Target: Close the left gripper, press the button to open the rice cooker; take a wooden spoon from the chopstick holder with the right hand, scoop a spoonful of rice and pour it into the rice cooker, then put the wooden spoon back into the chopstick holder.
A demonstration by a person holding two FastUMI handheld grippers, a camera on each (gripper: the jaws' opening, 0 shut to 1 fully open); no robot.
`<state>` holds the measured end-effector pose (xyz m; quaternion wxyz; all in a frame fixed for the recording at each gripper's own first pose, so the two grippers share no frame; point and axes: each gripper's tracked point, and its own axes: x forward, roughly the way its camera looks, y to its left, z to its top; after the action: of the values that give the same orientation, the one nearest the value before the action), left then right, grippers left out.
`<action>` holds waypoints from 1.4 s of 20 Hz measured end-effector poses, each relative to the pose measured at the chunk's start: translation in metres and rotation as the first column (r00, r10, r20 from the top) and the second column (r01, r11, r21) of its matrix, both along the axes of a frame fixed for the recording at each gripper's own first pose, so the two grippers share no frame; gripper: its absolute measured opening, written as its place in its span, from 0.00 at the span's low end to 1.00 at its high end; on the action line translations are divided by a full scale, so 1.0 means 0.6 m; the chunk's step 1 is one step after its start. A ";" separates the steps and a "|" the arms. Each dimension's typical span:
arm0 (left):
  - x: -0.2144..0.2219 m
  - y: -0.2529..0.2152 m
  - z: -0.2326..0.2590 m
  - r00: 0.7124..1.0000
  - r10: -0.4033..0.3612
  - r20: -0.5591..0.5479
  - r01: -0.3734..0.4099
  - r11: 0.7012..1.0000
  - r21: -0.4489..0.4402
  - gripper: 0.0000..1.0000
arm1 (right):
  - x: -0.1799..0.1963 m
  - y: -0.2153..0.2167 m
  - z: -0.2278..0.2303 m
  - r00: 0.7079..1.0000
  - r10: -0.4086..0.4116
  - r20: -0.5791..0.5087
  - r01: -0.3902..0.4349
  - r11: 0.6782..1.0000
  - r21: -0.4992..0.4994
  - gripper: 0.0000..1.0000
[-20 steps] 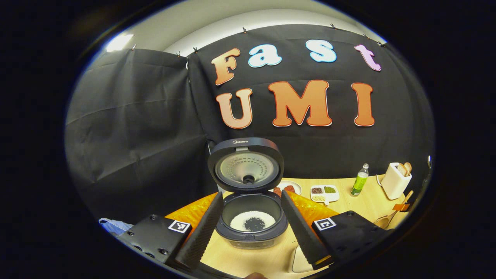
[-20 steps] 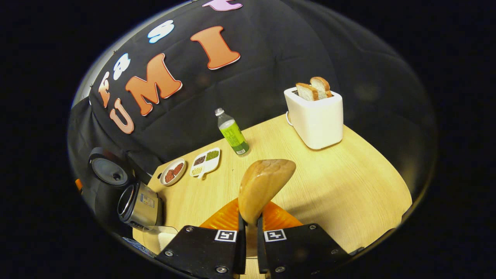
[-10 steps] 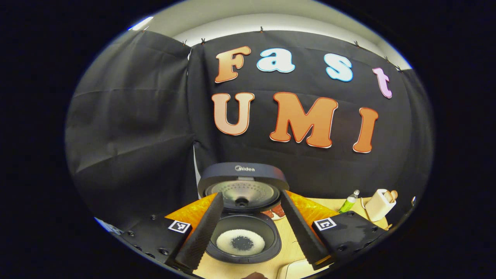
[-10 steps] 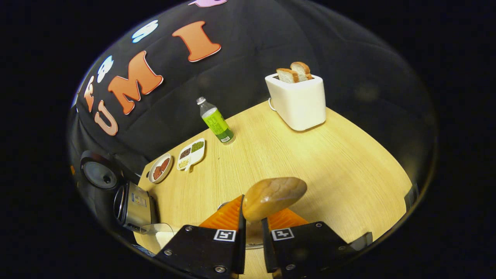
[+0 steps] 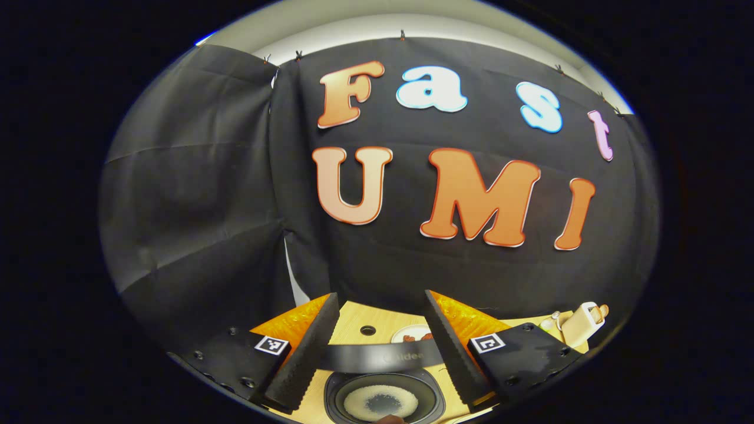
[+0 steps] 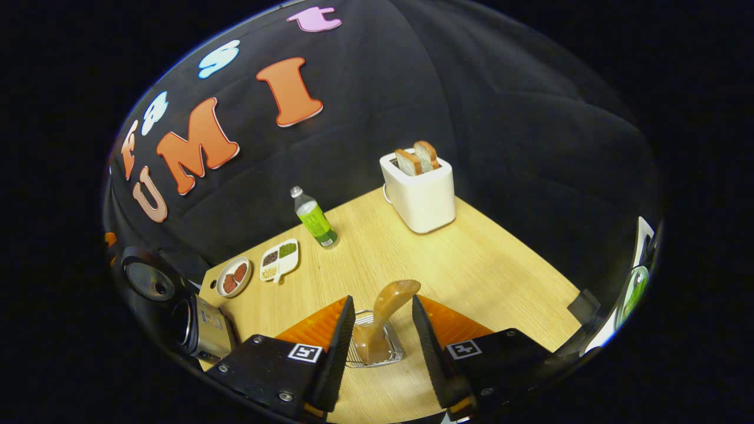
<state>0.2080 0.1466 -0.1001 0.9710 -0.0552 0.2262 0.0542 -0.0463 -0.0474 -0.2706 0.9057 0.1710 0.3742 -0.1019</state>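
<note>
In the right gripper view the wooden spoon [image 6: 386, 315] stands bowl-up in the wire chopstick holder [image 6: 377, 353] on the table. My right gripper [image 6: 380, 347] is open, its fingers apart on either side of the spoon without touching it. The rice cooker [image 6: 200, 321] shows at the left edge with its lid [image 6: 147, 280] raised. In the left gripper view my left gripper [image 5: 380, 353] is open above the rice cooker's pot [image 5: 383, 403], which holds white rice with a dark patch in the middle. The raised lid's edge [image 5: 383, 356] runs between the fingers.
A white toaster [image 6: 419, 191] with two bread slices stands at the back of the wooden table [image 6: 483, 277]. A green bottle [image 6: 314, 219], a divided dish of grains [image 6: 280, 259] and a small plate [image 6: 232, 277] lie left of it. The black cloth wall rises behind.
My right gripper opened and let go of the spoon, which now stands in the holder, and drew back. The left gripper moved forward over the cooker and tilted up.
</note>
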 end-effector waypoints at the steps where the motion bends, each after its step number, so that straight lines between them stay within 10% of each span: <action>1: 0.015 -0.005 -0.025 0.998 -0.011 -0.054 0.011 1.000 -0.004 0.96 | 0.005 -0.002 0.022 1.000 0.004 0.023 -0.004 1.000 -0.019 0.65; 11: -0.074 -0.082 -0.205 0.862 -0.081 -0.501 0.047 0.996 -0.081 0.99 | 0.032 0.020 0.114 0.984 0.088 0.157 -0.070 0.991 -0.118 0.72; 21: -0.233 -0.139 -0.390 0.547 -0.073 -0.834 0.001 0.996 -0.087 0.99 | 0.072 0.061 0.088 0.970 0.193 0.150 -0.177 0.977 -0.117 0.72; 26: -0.215 -0.149 -0.396 0.545 -0.072 -0.835 0.026 0.997 -0.069 0.96 | 0.073 0.068 0.082 0.963 0.228 0.140 -0.208 0.967 -0.146 0.72; 28: -0.204 -0.157 -0.392 0.625 -0.099 -0.774 0.078 0.995 -0.064 0.95 | 0.083 0.077 0.107 0.951 0.244 0.192 -0.216 0.964 -0.154 0.72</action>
<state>0.0857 0.0522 -0.3352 0.7798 -0.0269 0.6250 0.0220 0.0037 -0.0014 -0.2064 0.9550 0.0761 0.2868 -0.0014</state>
